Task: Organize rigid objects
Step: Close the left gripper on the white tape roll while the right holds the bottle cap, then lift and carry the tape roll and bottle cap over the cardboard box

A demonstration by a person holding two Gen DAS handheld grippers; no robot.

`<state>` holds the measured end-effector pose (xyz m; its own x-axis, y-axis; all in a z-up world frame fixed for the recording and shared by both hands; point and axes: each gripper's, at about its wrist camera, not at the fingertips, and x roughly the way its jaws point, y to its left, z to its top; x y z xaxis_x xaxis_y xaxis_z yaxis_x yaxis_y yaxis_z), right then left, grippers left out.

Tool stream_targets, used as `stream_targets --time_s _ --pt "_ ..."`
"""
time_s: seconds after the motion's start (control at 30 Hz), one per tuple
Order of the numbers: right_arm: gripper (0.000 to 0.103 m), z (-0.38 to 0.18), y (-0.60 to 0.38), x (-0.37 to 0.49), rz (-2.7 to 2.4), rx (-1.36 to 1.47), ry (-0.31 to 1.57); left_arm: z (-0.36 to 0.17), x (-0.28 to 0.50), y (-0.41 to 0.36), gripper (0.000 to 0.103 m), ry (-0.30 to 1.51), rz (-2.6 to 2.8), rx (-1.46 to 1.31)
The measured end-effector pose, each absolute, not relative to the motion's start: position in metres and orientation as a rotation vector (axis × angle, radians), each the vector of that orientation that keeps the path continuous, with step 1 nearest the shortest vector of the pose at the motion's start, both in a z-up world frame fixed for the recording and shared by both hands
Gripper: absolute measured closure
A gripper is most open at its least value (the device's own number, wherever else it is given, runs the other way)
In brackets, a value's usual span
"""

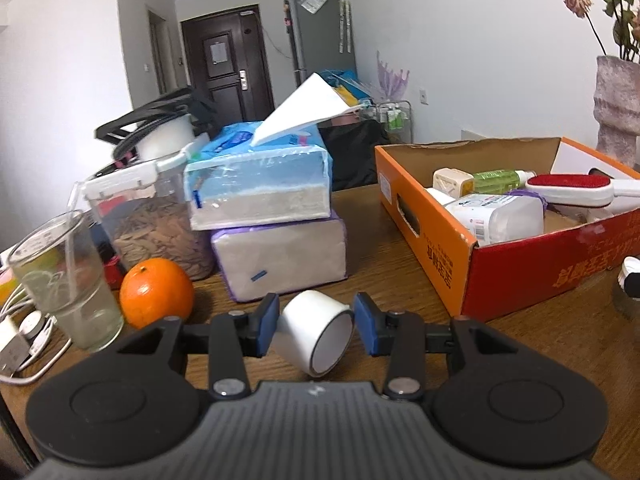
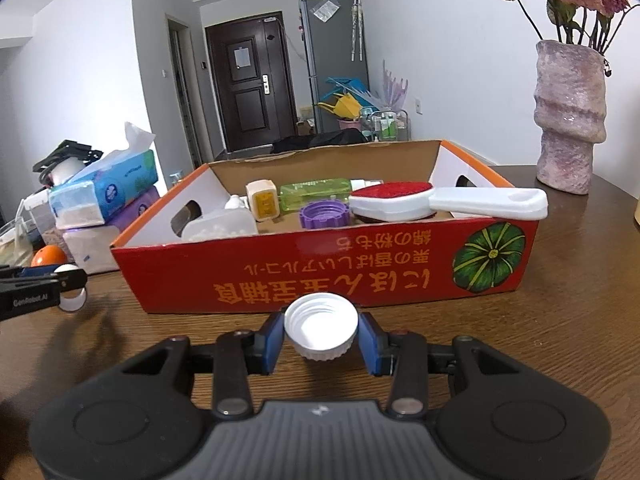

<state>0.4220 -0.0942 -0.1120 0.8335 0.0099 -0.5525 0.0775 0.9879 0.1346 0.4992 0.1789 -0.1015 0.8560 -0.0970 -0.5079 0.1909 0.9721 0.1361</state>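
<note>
My left gripper (image 1: 316,326) is shut on a white tape roll (image 1: 314,332), held tilted just above the wooden table, left of the orange-red cardboard box (image 1: 440,240). My right gripper (image 2: 321,334) is shut on a white screw cap (image 2: 321,326), its open side facing the camera, in front of the box's red front wall (image 2: 320,268). The box holds a red lint brush (image 2: 400,200), a purple cap (image 2: 324,216), a green bottle (image 2: 316,192), a white bottle (image 1: 496,216) and a small beige item (image 2: 262,200). The left gripper with the roll shows at the left edge of the right wrist view (image 2: 60,284).
Two stacked tissue packs (image 1: 260,208), an orange (image 1: 157,292), a glass of water (image 1: 68,284), a clear food container (image 1: 152,216) and cables (image 1: 24,340) crowd the table's left. A pink vase with roses (image 2: 570,120) stands right of the box.
</note>
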Motion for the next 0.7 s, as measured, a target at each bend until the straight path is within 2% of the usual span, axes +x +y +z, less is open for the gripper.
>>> stream_targets --time_s 0.7 --pt "0.064 -0.093 -0.096 0.369 0.049 0.177 0.517 -0.09 0.402 0.139 0.061 0.499 -0.095 0.096"
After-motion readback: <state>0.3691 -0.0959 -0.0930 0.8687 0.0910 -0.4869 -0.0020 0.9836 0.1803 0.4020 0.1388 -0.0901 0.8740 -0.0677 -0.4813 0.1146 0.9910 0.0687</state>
